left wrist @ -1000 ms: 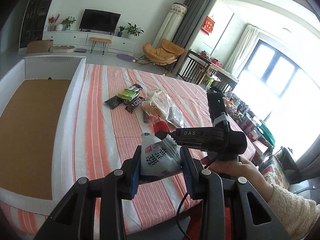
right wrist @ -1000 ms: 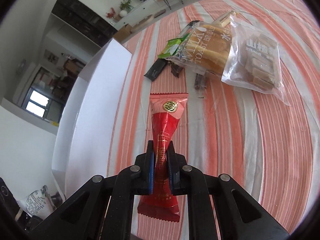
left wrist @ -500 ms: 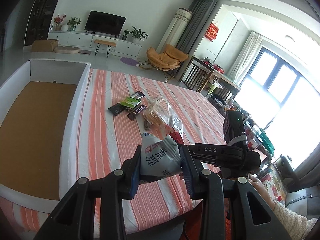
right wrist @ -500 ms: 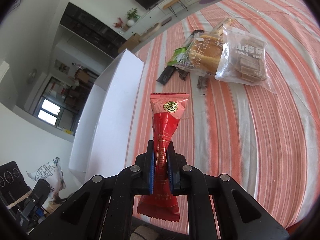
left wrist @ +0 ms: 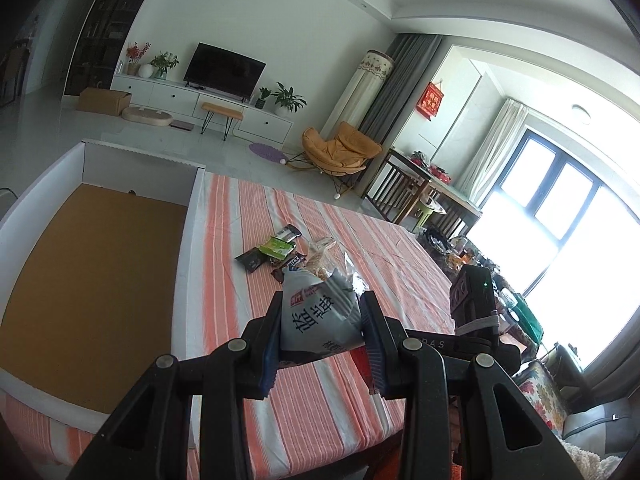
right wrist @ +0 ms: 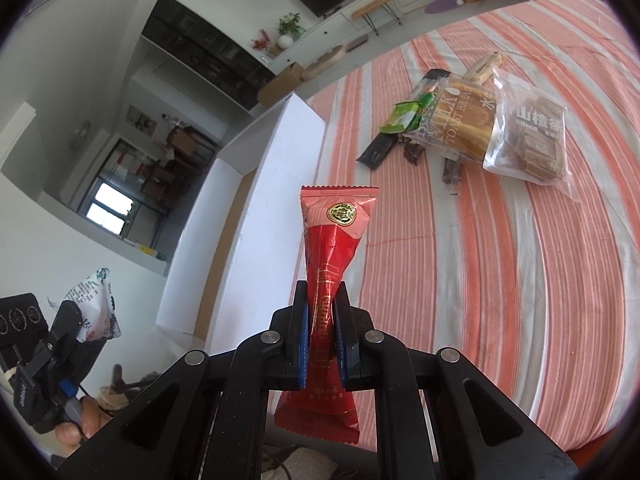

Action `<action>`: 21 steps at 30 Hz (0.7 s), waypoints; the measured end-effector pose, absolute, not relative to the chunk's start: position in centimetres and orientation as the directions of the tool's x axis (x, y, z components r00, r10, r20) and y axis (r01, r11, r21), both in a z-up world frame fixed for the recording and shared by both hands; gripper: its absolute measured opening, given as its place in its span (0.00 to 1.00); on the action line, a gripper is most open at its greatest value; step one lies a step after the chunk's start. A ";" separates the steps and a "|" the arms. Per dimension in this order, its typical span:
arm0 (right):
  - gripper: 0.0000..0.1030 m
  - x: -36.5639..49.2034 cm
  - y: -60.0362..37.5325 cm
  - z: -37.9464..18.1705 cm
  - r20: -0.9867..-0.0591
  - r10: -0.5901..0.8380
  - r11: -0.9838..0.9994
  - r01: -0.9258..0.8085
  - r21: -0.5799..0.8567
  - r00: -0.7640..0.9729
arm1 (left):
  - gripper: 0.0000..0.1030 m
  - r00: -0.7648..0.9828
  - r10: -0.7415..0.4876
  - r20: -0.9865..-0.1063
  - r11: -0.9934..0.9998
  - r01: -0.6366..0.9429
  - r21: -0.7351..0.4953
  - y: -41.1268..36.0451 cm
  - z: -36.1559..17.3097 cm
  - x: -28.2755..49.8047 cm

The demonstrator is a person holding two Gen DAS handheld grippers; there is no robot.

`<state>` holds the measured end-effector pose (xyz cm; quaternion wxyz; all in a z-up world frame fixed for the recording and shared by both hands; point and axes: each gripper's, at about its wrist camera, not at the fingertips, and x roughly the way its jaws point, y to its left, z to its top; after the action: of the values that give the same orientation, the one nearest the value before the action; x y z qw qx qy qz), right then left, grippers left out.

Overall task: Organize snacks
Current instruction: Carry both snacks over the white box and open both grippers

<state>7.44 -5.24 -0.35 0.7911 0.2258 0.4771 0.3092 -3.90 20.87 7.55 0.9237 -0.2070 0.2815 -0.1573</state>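
Note:
In the left wrist view my left gripper (left wrist: 322,314) is shut on a white and blue snack packet (left wrist: 316,320), held above the striped table. My right gripper (right wrist: 322,320) is shut on a long red snack packet (right wrist: 338,236) that stands upright between its pads. A white box with a brown floor (left wrist: 92,264) sits at the left of the table; its white wall (right wrist: 276,184) runs beside the red packet. The right wrist view also shows the left gripper (right wrist: 76,320) at lower left with its packet (right wrist: 94,304).
More snacks lie mid-table: a green packet (left wrist: 276,246), dark bars (right wrist: 378,152), a toast bread bag (right wrist: 460,120) and a clear bag of brown sticks (right wrist: 532,140). The striped cloth (left wrist: 316,404) ends at the near edge. The right gripper's body (left wrist: 474,308) hangs to the right.
Both grippers have risen with their packets still held. The table now sits lower in both views, and more of the white box shows.

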 end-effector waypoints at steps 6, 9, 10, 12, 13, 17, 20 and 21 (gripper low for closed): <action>0.11 7.9 -1.6 3.0 -0.566 0.761 0.648 -0.357 0.672 0.317 | 0.35 0.866 -0.231 -0.443 0.892 0.006 -0.453 27.7 8.5 -4.9; 0.11 8.3 2.1 5.0 -0.537 0.801 0.597 -0.421 0.683 0.265 | 0.35 0.871 -0.123 -0.476 0.906 -0.098 -0.413 30.9 8.1 -5.1; 0.11 8.5 3.5 5.6 -0.531 0.812 0.580 -0.439 0.686 0.243 | 0.35 0.867 -0.093 -0.490 0.907 -0.129 -0.401 31.8 7.8 -5.0; 0.11 8.8 6.7 6.5 -0.518 0.832 0.545 -0.473 0.692 0.201 | 0.35 0.854 -0.028 -0.519 0.910 -0.193 -0.367 33.5 7.2 -4.8; 0.11 9.0 8.3 6.9 -0.514 0.837 0.532 -0.491 0.690 0.185 | 0.35 0.845 0.008 -0.534 0.912 -0.224 -0.342 34.2 6.7 -4.6; 0.18 10.4 14.8 7.1 -0.531 0.835 0.516 -0.547 0.659 0.148 | 0.44 0.730 0.178 -0.660 0.911 -0.377 -0.171 36.7 3.3 -1.7; 0.70 11.1 16.1 5.9 -0.613 0.762 0.608 -0.557 0.566 0.208 | 0.70 0.676 0.209 -0.707 0.904 -0.409 -0.123 36.8 0.6 -0.6; 0.72 11.0 15.3 5.4 -0.611 0.759 0.614 -0.559 0.557 0.225 | 0.75 0.677 0.201 -0.707 0.909 -0.399 -0.123 36.3 0.1 -0.7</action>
<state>10.99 15.27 5.43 0.7749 0.1100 0.4546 0.4251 -0.67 36.28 0.11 0.9058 -0.1347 0.3659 0.1656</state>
